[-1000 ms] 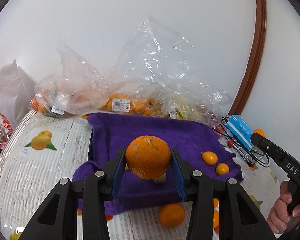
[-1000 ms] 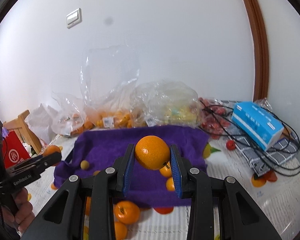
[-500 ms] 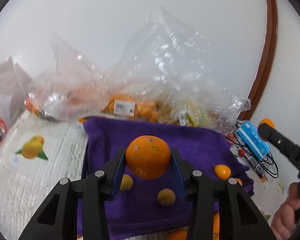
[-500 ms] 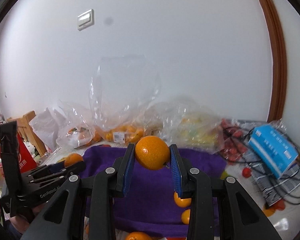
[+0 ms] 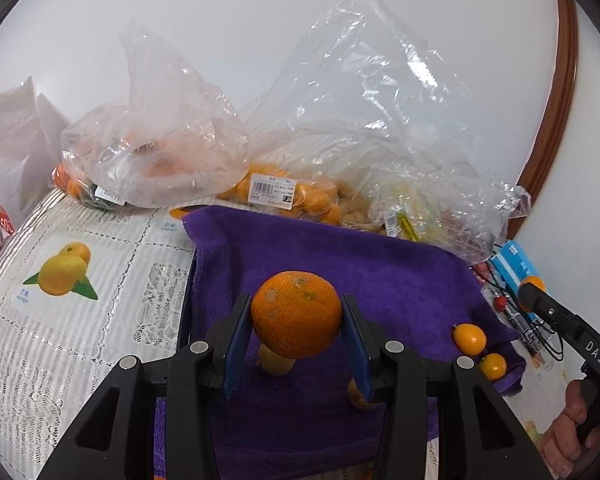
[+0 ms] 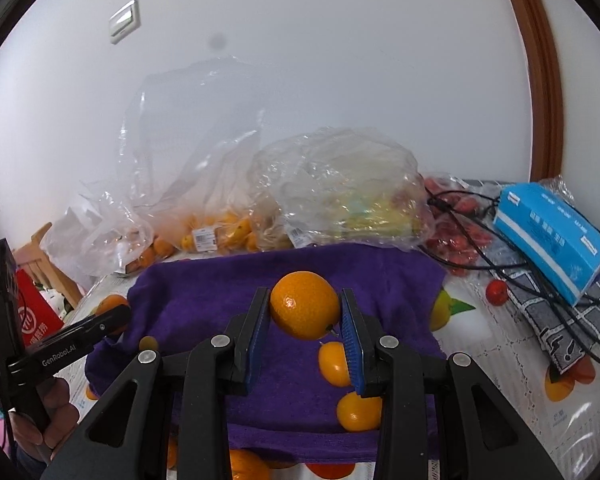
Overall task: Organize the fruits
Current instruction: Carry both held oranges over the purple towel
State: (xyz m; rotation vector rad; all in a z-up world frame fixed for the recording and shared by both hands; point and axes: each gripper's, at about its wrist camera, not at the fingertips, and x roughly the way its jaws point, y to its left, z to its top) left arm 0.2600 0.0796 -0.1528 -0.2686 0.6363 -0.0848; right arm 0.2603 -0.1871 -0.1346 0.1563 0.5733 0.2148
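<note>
- Now the left claw [image 5: 296, 344] is clamped on a large orange [image 5: 296, 314], blue pads pressing both its sides, held above the purple towel [image 5: 380, 264].
- Likewise the right claw [image 6: 304, 332] is clamped on a smaller orange [image 6: 304, 305] over the same towel.
- Small kumquats [image 5: 469, 338] lie on the towel's right part, near its edge.
- Clear plastic bags [image 5: 340, 128] of fruit sit behind the towel on the desk [image 5: 80, 320].
- Beside them rests a blue box [image 6: 552, 236], on black cables.
</note>
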